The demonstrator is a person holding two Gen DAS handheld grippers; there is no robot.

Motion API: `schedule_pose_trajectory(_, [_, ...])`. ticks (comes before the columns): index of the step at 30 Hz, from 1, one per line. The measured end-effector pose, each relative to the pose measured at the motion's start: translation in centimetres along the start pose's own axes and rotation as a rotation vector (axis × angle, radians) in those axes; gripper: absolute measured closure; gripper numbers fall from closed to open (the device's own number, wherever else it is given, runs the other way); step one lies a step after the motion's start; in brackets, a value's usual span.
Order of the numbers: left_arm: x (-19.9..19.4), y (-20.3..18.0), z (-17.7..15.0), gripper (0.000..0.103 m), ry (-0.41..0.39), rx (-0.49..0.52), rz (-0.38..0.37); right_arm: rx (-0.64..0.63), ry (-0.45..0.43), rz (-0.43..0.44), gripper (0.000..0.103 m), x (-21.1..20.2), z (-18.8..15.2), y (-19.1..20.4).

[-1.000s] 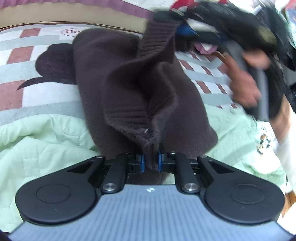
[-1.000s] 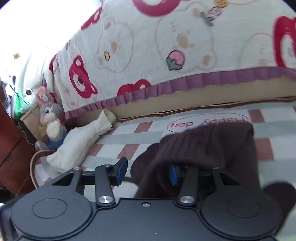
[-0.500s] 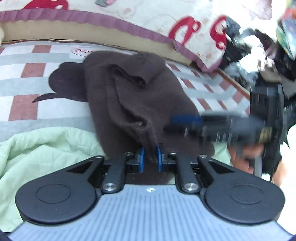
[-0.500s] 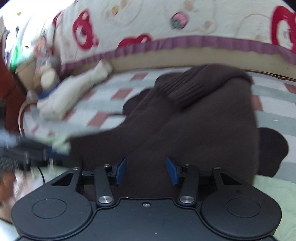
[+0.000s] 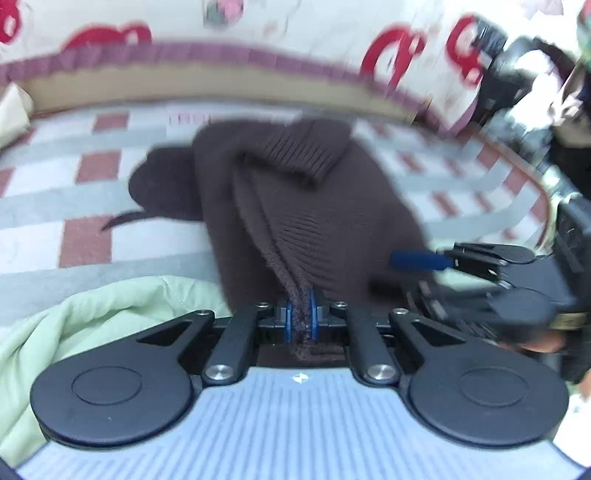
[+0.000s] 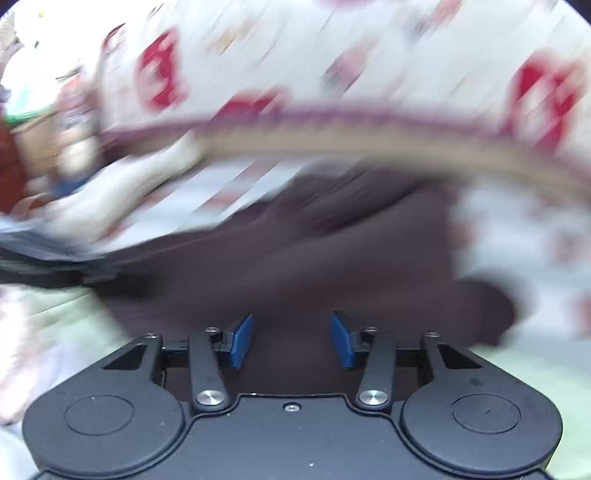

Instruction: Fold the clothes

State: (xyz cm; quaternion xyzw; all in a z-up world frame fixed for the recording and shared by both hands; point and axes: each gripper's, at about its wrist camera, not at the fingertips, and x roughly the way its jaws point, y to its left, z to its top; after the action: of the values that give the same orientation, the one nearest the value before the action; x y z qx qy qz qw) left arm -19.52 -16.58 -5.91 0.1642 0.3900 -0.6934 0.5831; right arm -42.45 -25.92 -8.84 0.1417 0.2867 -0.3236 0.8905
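Down at the bottom centre of the left wrist view, the left gripper (image 5: 300, 319) has its blue pads pressed together on a bunched ribbed edge of the dark brown sweater (image 5: 295, 199). From that pinch the sweater spreads up the middle of the frame over the checked mat (image 5: 85, 206), with a ribbed cuff (image 5: 306, 155) folded over near its upper end. A pale green quilted garment (image 5: 92, 310) lies bunched at lower left, touching the sweater's near edge. No container shows in either view. At the right edge the right gripper (image 5: 421, 260) comes in sideways, one blue pad over the sweater's right side; much of it is blurred. Along the top runs the bear-print bedspread (image 5: 258, 33) with its purple trim.

The right wrist view is heavily smeared. Its gripper (image 6: 291, 339) has its blue fingers (image 6: 242, 339) held apart with nothing between them, above the brown sweater (image 6: 295, 258) filling the centre.

Compared with half a second ago, the left gripper keeps the same pinch on the ribbed edge, while the cuff now lies flatter on top of the body. The right gripper has dropped lower at the right of the left view, and its own picture has gone from fairly readable to streaked.
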Motion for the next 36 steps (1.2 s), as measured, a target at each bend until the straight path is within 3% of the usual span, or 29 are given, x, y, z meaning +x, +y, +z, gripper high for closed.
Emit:
schedule_pose_trajectory(2, [0.4,0.1,-0.9,0.095,0.036,-0.028,-0.009,-0.045,-0.032,-0.077,0.047,-0.9,-0.2,0.2])
schedule_pose_trajectory(7, [4.9,2.5,-2.1,0.091,0.212,-0.113,0.037,-0.041,0.076,-0.091,0.046,1.0,-1.6,-0.4])
schedule_pose_trajectory(10, [3.4,2.6,-0.8,0.082,0.197,-0.122,0.016,-0.029,0.116,-0.100,0.046,1.4,-2.5,-0.9])
schedule_pose_trajectory(13, [2.2,2.6,1.0,0.078,0.147,-0.097,0.053,0.005,0.143,-0.098,0.046,1.7,-3.6,-1.6])
schedule_pose_trajectory(15, [1.7,2.6,2.6,0.063,0.088,-0.072,0.073,0.075,0.129,-0.064,0.046,1.6,-4.2,-2.5])
schedule_pose_trajectory(18, [2.3,0.8,5.0,0.040,-0.030,0.091,0.131,0.093,0.130,-0.037,0.046,1.8,-4.5,-3.0])
schedule_pose_trajectory(20, [5.0,-0.3,6.6,0.037,0.012,0.124,0.147,0.090,0.132,-0.034,0.045,2.2,-4.3,-3.0])
schedule_pose_trajectory(23, [9.2,-1.9,9.0,0.037,0.085,0.166,0.169,0.102,0.111,-0.028,0.046,2.0,-3.9,-3.1])
schedule_pose_trajectory(25, [12.1,-2.5,9.9,0.037,0.089,0.179,0.163,0.116,0.082,-0.019,0.046,1.6,-3.4,-3.3])
schedule_pose_trajectory(27, [15.3,-3.2,10.3,0.038,0.145,0.272,0.161,0.118,0.045,-0.033,0.046,1.5,-2.4,-3.7])
schedule_pose_trajectory(28, [17.0,-3.7,10.4,0.041,0.198,0.343,0.149,0.118,0.035,-0.049,0.046,1.6,-1.9,-4.0])
schedule_pose_trajectory(29, [18.7,-4.2,10.4,0.061,0.250,0.415,0.138,0.121,0.030,-0.061,0.045,1.9,-1.4,-4.4])
schedule_pose_trajectory(30, [19.7,-4.3,10.9,0.093,0.250,0.469,0.168,0.128,0.027,-0.070,0.045,2.2,-0.9,-4.8])
schedule_pose_trajectory(31, [20.6,-4.4,11.4,0.093,0.244,0.521,0.203,0.135,0.025,-0.078,0.045,2.4,-0.4,-5.3])
schedule_pose_trajectory(34, [20.1,-2.9,14.9,0.094,0.143,0.476,0.227,0.121,0.024,-0.083,0.045,3.1,0.8,-6.0])
schedule_pose_trajectory(36, [20.0,-1.6,16.8,0.094,0.087,0.462,0.287,0.108,0.033,-0.067,0.044,3.6,1.4,-6.2])
